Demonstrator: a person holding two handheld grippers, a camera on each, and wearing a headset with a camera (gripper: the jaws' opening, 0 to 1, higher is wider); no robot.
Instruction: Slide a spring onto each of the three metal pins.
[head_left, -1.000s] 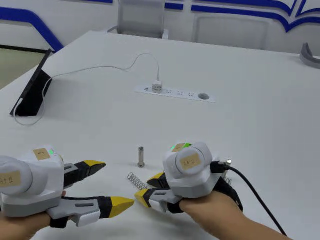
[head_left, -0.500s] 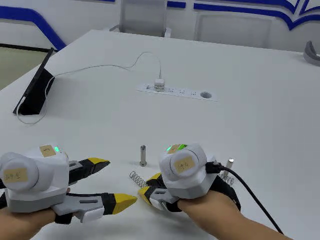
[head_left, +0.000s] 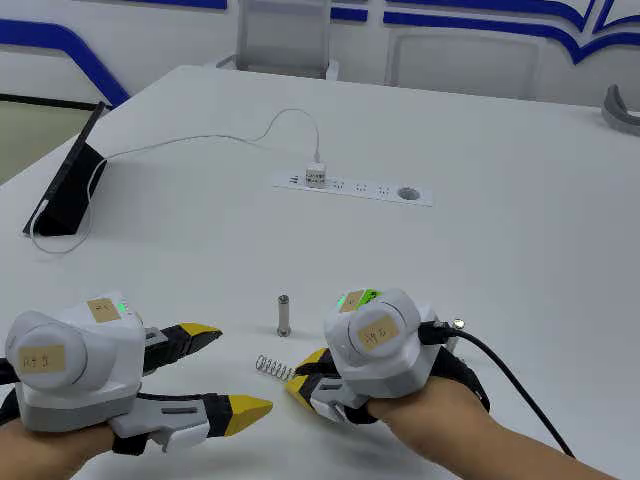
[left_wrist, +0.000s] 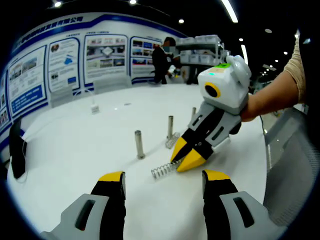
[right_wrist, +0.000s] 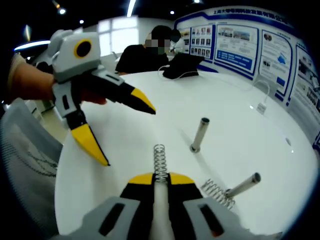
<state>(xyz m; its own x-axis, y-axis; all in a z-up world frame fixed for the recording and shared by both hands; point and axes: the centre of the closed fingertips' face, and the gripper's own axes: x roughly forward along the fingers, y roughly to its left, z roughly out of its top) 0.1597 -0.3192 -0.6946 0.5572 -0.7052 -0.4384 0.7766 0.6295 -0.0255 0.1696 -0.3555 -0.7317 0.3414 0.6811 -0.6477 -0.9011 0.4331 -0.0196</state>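
Table (head_left: 520, 240): white, broad
Power strip (head_left: 352, 187): set flat in the tabletop — white charger (head_left: 316, 174) plugged in
Cable (head_left: 200, 138): runs from the charger to a black tablet (head_left: 68, 175) — at the table's left edge

Each hand carries a tool with a rounded, glossy white housing. The left gripper (head_left: 244, 367) has two long black jaws ending in pointed yellow tips, with pale grey panels set into the jaw arms. A tan paper label (head_left: 40, 357) with handwritten marks sits on its round rear face, and a second lies on top beside a small green light (head_left: 121, 306). The right gripper (head_left: 297, 377) has the same white shell, black jaws and yellow tips, a tan tag (head_left: 377, 335) and a green lamp (head_left: 358, 297). A black cable (head_left: 510, 375) leaves its side, and a black strap (head_left: 458, 378) wraps that hand.
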